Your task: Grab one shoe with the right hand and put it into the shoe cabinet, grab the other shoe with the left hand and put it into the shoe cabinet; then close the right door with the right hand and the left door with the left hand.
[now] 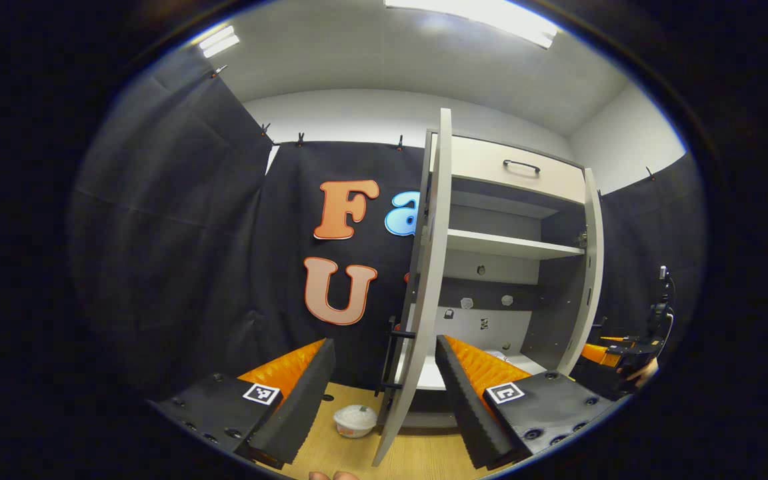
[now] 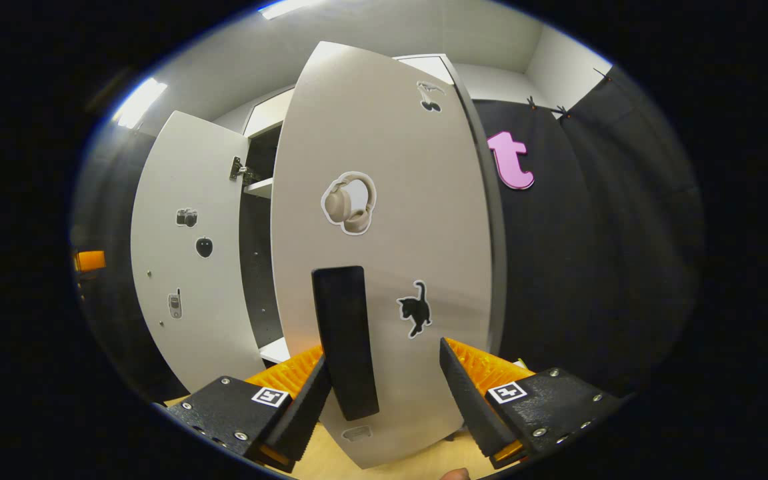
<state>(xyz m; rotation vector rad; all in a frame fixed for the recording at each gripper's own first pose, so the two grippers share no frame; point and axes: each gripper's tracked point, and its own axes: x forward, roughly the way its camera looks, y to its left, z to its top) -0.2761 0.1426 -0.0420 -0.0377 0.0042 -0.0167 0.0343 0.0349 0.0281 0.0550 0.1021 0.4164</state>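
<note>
The right gripper is spread wide and empty, with the right door straight ahead and close. Its dark handle lies between the fingers, toward the left one. To close the door well, push flat on the panel near the free edge; gripping looks unnecessary. The left gripper is likewise wide and empty, with the left door edge-on just ahead. A small white container sits on the floor below and ahead, near that door's swing. A pale shape on the cabinet's bottom shelf may be a shoe; I cannot tell.

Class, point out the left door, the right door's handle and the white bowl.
Left door [image 1: 427, 267], left gripper view, its edge.
Handle [image 2: 345, 340], right gripper view, mid-bar.
Bowl [image 1: 355, 420], left gripper view, its lid.
</note>
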